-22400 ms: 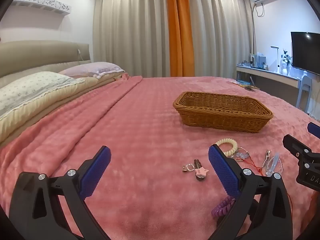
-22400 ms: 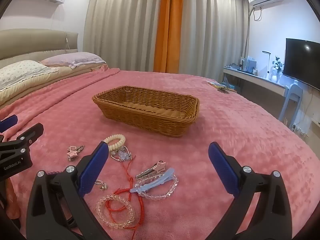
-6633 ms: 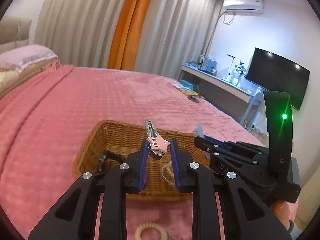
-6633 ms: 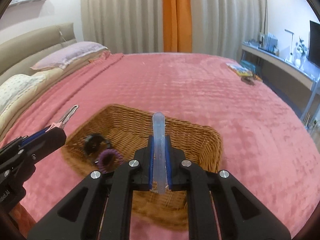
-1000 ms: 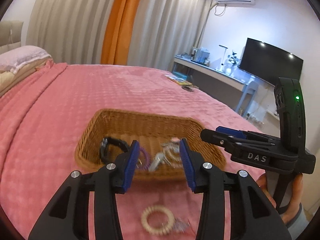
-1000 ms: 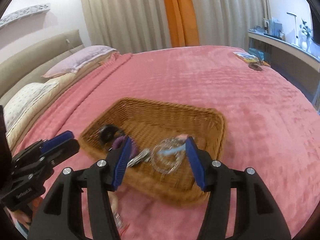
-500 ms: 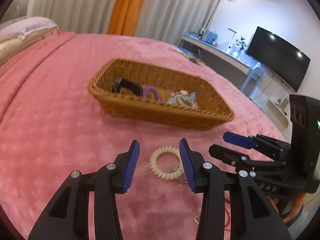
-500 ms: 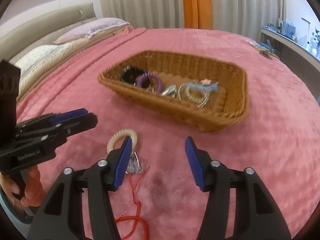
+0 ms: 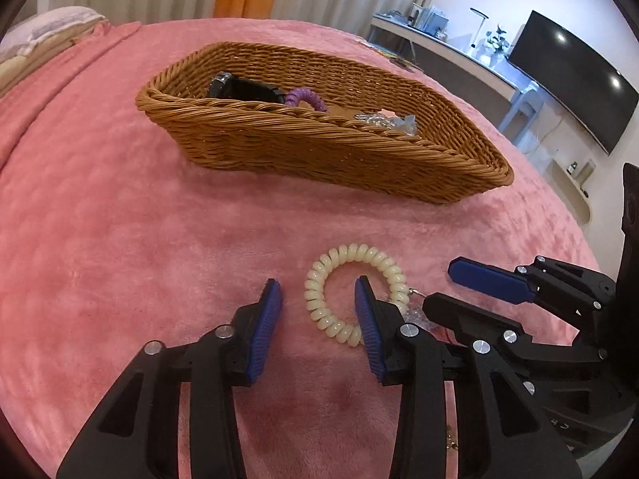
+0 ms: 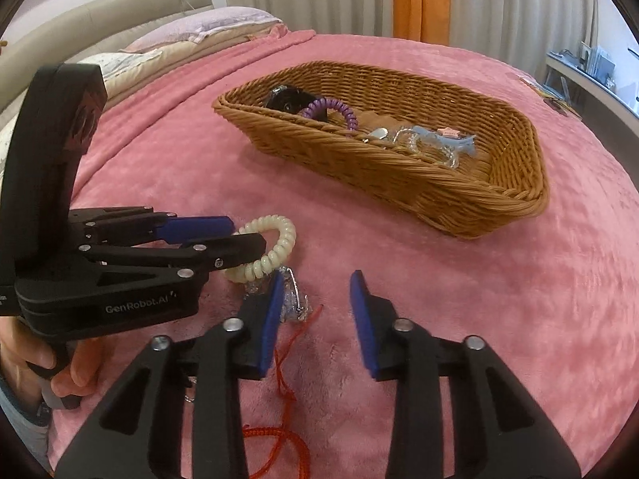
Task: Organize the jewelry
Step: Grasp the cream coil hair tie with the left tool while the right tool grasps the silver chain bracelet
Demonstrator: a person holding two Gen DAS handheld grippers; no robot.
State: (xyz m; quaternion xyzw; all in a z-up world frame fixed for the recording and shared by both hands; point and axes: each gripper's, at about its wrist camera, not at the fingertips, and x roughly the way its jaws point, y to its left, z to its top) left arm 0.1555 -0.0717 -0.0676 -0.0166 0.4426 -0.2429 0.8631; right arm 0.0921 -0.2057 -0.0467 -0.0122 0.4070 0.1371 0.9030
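Left gripper [image 9: 317, 306] gapes astride the coil band's [image 9: 351, 291] near rim (on the blanket [image 9: 120, 239]); right gripper [image 10: 314, 302] gapes beside it.

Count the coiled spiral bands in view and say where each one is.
2. The cream coil lies on the pink blanket between the left gripper fingers; the purple coil sits inside the wicker basket. Others may be hidden.

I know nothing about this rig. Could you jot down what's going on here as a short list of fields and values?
Place: pink blanket on a bed
Basket: holds a purple coil tie, a blue clip, a dark watch
Outside the basket: cream coil bracelet, red cord
Left gripper: open, one finger inside the bracelet's loop
Right gripper: open, above the blanket beside a clear trinket
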